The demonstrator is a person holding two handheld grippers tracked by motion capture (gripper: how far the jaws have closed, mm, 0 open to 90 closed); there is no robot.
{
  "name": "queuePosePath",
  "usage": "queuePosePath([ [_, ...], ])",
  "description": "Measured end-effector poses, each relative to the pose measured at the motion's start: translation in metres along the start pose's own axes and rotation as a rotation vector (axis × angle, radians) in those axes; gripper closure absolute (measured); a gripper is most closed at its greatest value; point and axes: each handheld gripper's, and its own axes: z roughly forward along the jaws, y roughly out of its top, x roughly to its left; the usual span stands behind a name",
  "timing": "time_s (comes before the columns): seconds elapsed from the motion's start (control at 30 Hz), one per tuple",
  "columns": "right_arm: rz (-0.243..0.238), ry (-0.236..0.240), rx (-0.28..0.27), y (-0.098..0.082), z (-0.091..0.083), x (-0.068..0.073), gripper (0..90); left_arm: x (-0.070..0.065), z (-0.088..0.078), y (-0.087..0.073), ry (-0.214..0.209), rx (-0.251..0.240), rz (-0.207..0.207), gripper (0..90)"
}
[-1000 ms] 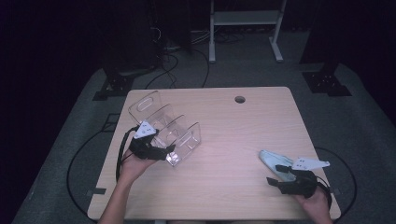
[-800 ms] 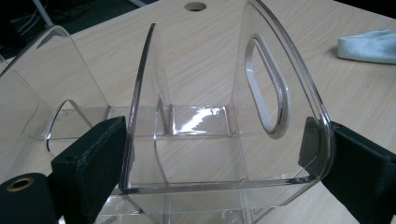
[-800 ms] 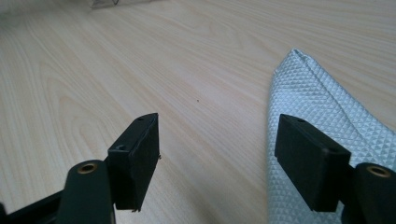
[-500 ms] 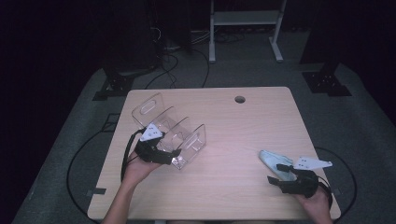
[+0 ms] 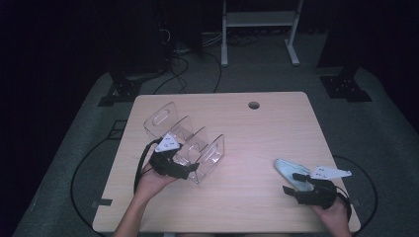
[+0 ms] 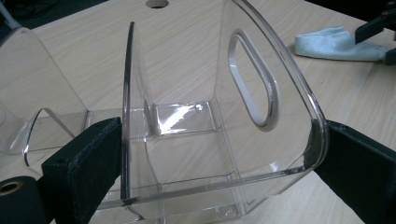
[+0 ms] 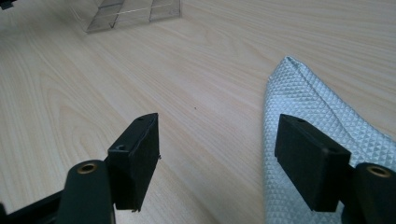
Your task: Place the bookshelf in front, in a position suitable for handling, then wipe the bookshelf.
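The clear plastic organizer [image 5: 185, 148] stood upright on the left half of the desk [image 5: 257, 133], and the folded cloth [image 5: 291, 173] lay unused near the right edge, so any wiping looked yet to begin. The left gripper [image 6: 215, 158] straddled the organizer's end compartment, its jaws having just been opening wide around the walls. The right gripper [image 7: 217, 158] hovered spread apart over the cloth's edge, holding nothing.

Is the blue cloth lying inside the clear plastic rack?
No, the light blue cloth lies flat on the table by the right gripper, well apart from the clear plastic rack.
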Motion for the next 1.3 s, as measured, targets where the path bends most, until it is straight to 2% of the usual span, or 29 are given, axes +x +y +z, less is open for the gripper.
queuePosePath([
  [0.37,0.008,0.002,0.004,-0.001,0.002,-0.001,30.3,-0.004,0.005,0.002,-0.017,0.001,0.01,3.2],
  [0.47,0.009,0.002,0.005,0.0,0.002,-0.001,30.2,-0.003,0.005,0.001,-0.022,-0.006,0.001,3.1],
  [0.87,0.022,0.006,-0.016,0.0,0.0,-0.003,30.0,-0.009,0.009,0.002,-0.049,-0.004,-0.001,2.2],
  [1.3,0.025,0.013,-0.019,-0.001,-0.001,-0.004,29.9,-0.027,0.023,0.012,-0.079,0.009,0.021,0.4],
])
